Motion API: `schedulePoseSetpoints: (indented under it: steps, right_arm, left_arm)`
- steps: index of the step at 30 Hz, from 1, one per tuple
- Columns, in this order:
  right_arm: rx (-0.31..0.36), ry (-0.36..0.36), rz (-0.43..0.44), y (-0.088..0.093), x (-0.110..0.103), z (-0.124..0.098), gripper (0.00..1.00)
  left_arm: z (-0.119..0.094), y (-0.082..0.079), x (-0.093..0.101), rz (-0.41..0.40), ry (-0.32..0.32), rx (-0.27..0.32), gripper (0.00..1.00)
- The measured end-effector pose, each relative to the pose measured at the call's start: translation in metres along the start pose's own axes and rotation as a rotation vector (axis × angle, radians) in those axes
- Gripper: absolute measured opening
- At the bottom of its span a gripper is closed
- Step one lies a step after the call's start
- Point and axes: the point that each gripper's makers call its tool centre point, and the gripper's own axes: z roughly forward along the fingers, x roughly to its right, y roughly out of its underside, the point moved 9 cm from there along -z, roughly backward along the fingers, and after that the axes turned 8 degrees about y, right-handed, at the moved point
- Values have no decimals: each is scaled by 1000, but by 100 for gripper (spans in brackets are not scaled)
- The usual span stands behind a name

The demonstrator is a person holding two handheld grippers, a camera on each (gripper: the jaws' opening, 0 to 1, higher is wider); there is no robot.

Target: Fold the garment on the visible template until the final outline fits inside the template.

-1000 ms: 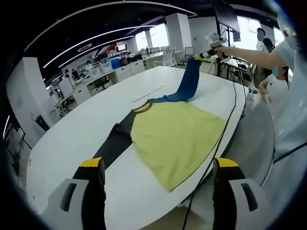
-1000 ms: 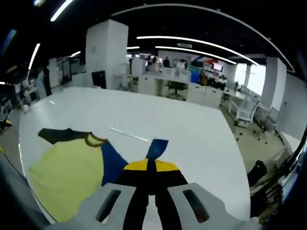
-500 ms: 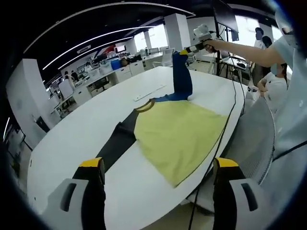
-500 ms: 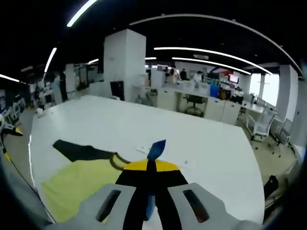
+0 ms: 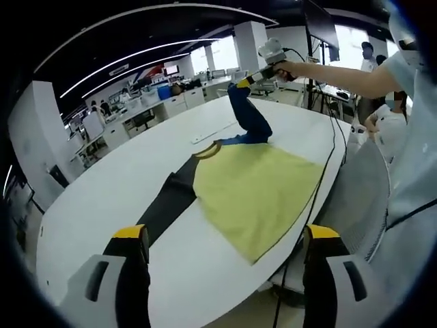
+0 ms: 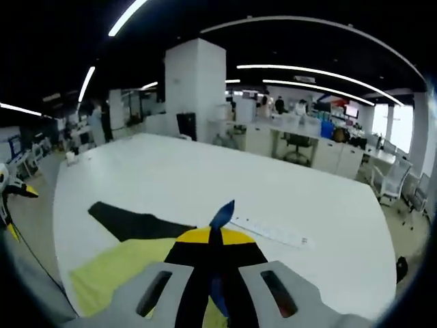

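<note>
Left gripper view looks along a big white table, and the shirt lies on it near the person-side edge — a yellow body spread flat, with a black sleeve stretched out flat toward this gripper and a brown-trimmed collar at the body's far end. The left gripper hovers off the table's near end, well apart from the shirt, its two yellow-tipped jaws spread wide with nothing between them. Beyond the collar, the blue sleeve rises off the table and bends over at the top, where the right gripper has its tip pinched, held up by a person's outstretched arm. A thin black cable runs down past the shirt's edge and over the table's side. A white ruler-like strip lies on the table just beyond the collar. Right gripper view shows the right gripper with its jaws closed on the blue sleeve, whose tip pokes up between the yellow tips; below and to the left lie the yellow body and the black sleeve on the table, with the strip just past the sleeve tip. No template outline can be made out on the table in either view.
</note>
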Motion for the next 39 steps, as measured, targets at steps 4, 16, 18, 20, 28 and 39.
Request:
schedulePoseSetpoints:
  steps: [4,16,18,20,28,39]
  right_arm:
    - [-7,-23,10,1,-4,15,3]
    - [-47,-77,19,7,-40,54,3]
    - [-58,-88,19,10,-45,59,3]
    - [-69,-99,14,13,-50,64,3]
    - [-107,-144,-7,27,-75,83,3]
    - [-161,-190,-2,48,-103,102,3]
  left_arm:
    - [1,3,-1,-7,7,-6,91]
    - [0,11,-3,-23,8,-15,91]
    - [-1,12,-3,-27,7,-14,91]
    - [-2,13,-4,-33,4,-12,91]
    - [-4,19,-7,-50,-4,-22,90]
    - [-2,23,-8,-63,3,-27,90]
